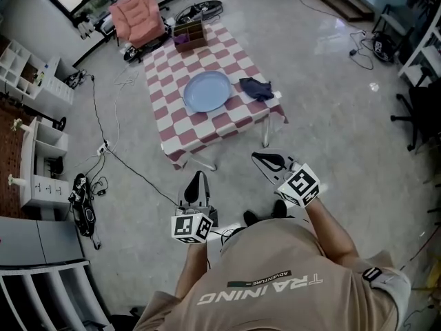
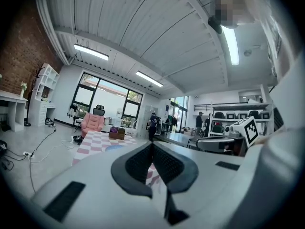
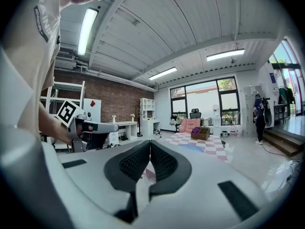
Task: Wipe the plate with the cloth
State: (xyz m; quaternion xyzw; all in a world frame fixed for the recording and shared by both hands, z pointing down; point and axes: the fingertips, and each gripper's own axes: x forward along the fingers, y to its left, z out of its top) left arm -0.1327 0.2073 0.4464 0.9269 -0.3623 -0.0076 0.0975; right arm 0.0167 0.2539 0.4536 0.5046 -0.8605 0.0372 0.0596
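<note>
A round light-blue plate (image 1: 207,90) lies in the middle of a low table (image 1: 172,126) covered in red and white checks. A crumpled dark-blue cloth (image 1: 257,88) sits just right of the plate, near the table's right edge. Both grippers hover over the floor on my side of the table, well short of it. My left gripper (image 1: 198,176) is shut and holds nothing. My right gripper (image 1: 257,157) is also shut and empty. In the left gripper view the pads (image 2: 143,162) meet and the plate (image 2: 114,147) shows far ahead. In the right gripper view the plate (image 3: 193,147) lies beyond the shut jaws.
A brown compartment box (image 1: 190,35) stands at the table's far end, with a pink chair (image 1: 136,16) behind it. Cables (image 1: 110,143) trail over the floor left of the table. White shelves (image 1: 38,154) line the left wall; a black office chair (image 1: 420,112) stands at the right.
</note>
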